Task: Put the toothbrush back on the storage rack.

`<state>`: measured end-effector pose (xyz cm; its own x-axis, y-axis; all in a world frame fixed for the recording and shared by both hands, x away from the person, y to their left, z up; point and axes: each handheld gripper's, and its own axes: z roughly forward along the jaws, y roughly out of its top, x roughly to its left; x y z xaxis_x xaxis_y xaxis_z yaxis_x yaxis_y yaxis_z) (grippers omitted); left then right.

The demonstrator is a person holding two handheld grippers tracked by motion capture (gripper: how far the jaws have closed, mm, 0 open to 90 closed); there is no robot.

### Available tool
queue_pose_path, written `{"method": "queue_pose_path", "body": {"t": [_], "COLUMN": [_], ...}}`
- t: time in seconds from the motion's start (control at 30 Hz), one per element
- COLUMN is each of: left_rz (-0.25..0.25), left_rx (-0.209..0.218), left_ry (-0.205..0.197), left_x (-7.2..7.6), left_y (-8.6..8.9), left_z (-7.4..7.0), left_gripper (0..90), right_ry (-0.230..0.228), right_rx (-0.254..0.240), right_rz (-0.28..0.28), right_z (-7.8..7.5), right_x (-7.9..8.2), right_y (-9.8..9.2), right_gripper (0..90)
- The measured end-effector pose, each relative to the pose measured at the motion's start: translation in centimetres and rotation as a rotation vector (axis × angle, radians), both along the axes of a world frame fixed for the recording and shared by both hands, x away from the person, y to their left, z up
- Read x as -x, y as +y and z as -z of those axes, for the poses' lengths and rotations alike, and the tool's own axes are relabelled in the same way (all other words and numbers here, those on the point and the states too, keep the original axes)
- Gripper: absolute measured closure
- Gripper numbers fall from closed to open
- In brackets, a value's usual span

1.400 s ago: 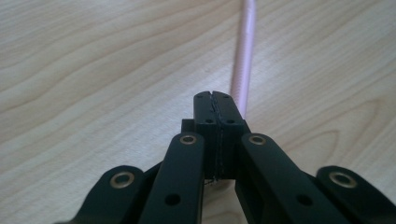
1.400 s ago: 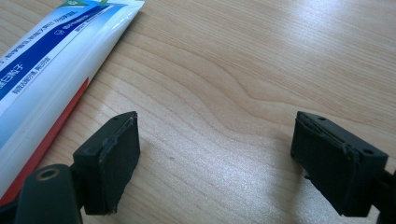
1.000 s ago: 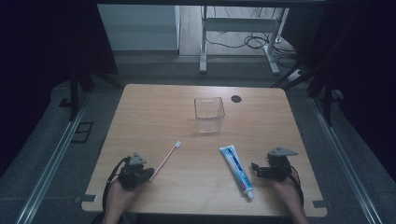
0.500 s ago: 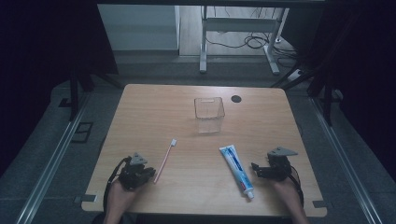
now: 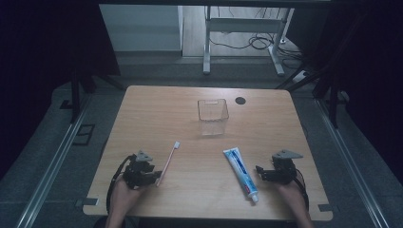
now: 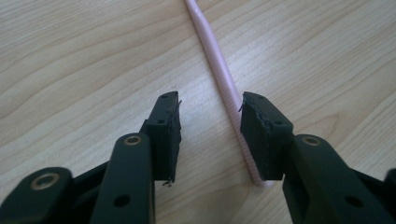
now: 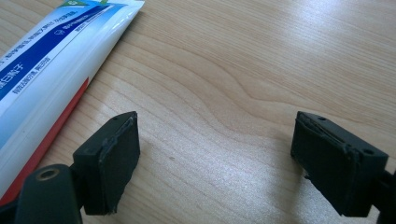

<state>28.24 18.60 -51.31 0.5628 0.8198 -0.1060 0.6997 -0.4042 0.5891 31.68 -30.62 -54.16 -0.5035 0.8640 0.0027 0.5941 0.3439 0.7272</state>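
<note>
A pink toothbrush (image 5: 168, 159) lies on the wooden table (image 5: 157, 114), head pointing away from me. My left gripper (image 5: 155, 176) sits at its handle end. In the left gripper view the handle (image 6: 219, 60) runs between the jaws and lies against the right pad (image 6: 257, 140), with a gap to the left pad. This gripper (image 6: 210, 100) is open; its jaws have just been opening. A blue and white toothpaste tube (image 5: 240, 172) lies at the front right. My right gripper (image 5: 259, 172) is just right of it, open (image 7: 215, 116), with bare wood between the pads and the tube (image 7: 51, 60) to their left.
A clear, empty plastic container (image 5: 212, 115) stands at the middle back of the table. A black disc (image 5: 240, 100) is set in the tabletop behind it to the right. Dark floor and metal frames surround the table.
The left gripper's jaws have parted around the toothbrush handle. The brush head has shifted slightly to the left. The right hand and the toothpaste have not moved.
</note>
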Motion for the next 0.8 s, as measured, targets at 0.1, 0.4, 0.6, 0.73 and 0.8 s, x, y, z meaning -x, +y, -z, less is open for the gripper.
{"method": "queue_pose_path", "body": {"t": [0.1,0.4,0.6,0.73,0.8], "left_rz": [0.001,0.021,0.019,0.019,0.024], "left_rx": [-0.007,-0.033,-0.044,-0.065,-0.074], "left_ry": [0.008,0.055,0.088,0.107,0.116], "left_x": [-0.4,-1.7,-2.4,-2.9,-3.1], "left_y": [-0.4,-1.6,-2.0,-2.3,-2.4], "left_z": [-0.1,-0.1,0.1,0.2,0.2], "left_gripper": [55.3,57.3,61.1,62.9,64.2], "right_ry": [0.0,-0.001,-0.001,-0.002,-0.002], "right_rx": [0.0,-0.001,-0.001,-0.001,0.0], "right_rz": [0.0,0.001,0.001,0.001,0.0], "right_z": [0.0,0.0,0.0,0.0,0.0], "right_x": [0.0,0.0,0.0,0.0,0.0], "right_y": [0.0,0.0,0.0,0.0,0.0], "right_gripper": [15.3,15.3,15.3,15.3,15.3]}}
